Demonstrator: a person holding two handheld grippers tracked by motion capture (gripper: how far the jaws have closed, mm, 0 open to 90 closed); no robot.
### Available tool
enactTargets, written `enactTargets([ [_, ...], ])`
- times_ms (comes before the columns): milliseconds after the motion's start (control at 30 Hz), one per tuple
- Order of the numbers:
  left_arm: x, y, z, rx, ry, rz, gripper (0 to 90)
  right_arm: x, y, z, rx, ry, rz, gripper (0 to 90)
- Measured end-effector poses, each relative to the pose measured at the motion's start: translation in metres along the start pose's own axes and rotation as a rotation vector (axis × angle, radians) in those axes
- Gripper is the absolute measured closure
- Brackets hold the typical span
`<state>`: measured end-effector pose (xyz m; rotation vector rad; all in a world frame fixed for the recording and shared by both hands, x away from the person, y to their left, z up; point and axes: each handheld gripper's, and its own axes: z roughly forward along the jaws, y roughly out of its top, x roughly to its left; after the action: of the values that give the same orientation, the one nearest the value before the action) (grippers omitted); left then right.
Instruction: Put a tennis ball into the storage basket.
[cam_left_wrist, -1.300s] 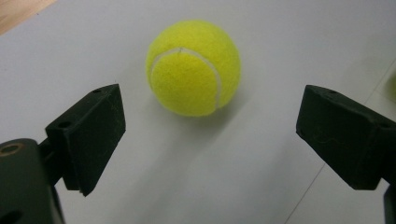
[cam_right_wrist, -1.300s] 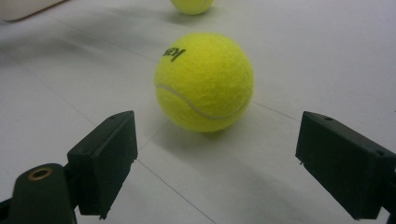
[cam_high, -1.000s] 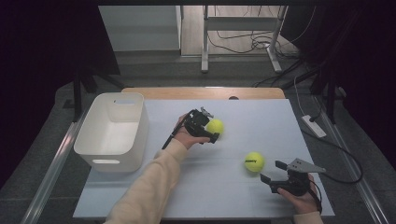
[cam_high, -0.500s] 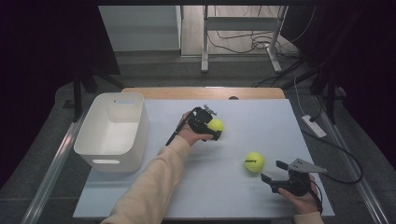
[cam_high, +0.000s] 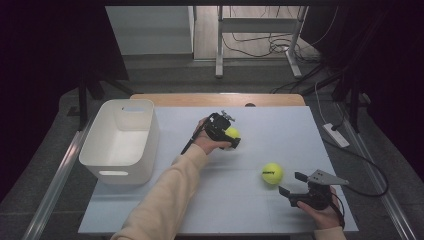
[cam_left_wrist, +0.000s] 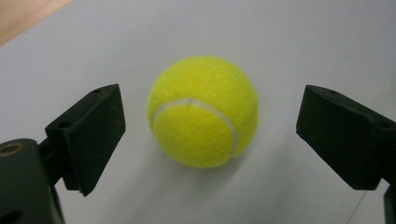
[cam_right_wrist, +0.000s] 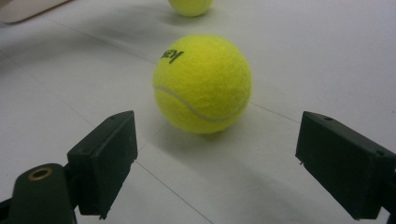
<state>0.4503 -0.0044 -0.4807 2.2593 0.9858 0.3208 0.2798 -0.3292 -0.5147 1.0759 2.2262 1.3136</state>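
Two yellow tennis balls lie on the white table top. One ball rests mid-table between the jaws of my left gripper, which is open, with a gap on each side of the ball. The other ball, with black lettering, lies at the front right. My right gripper is open just short of it, jaws pointing at it and spread wider than the ball. The first ball also shows far off in the right gripper view.
A white plastic bin stands at the table's left side. A wooden edge runs along the far side. A power strip and cables lie on the floor to the right. Bare table lies between the balls.
My left hand has shifted very slightly around its ball. Both balls and the right gripper stay where they were.
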Motion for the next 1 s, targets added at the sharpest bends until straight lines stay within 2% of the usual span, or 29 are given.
enactTargets([
  [400,0.009,0.002,0.02,0.031,0.005,-0.037,8.0,0.0,0.0,0.0,0.001,-0.001,0.0,12.6],
  [633,0.012,0.001,0.031,0.06,-0.014,-0.056,8.7,-0.001,-0.001,-0.001,0.002,-0.001,0.001,12.7],
  [733,0.012,0.001,0.032,0.069,-0.036,-0.073,12.9,-0.001,-0.001,-0.001,0.002,-0.002,0.002,12.7],
  [833,0.012,0.002,0.029,0.057,-0.056,-0.088,23.6,-0.001,-0.001,-0.001,0.005,-0.004,-0.001,12.7],
  [1000,0.009,0.003,0.028,0.072,-0.036,-0.061,26.6,-0.001,-0.001,-0.001,0.004,-0.005,0.001,12.7],
])
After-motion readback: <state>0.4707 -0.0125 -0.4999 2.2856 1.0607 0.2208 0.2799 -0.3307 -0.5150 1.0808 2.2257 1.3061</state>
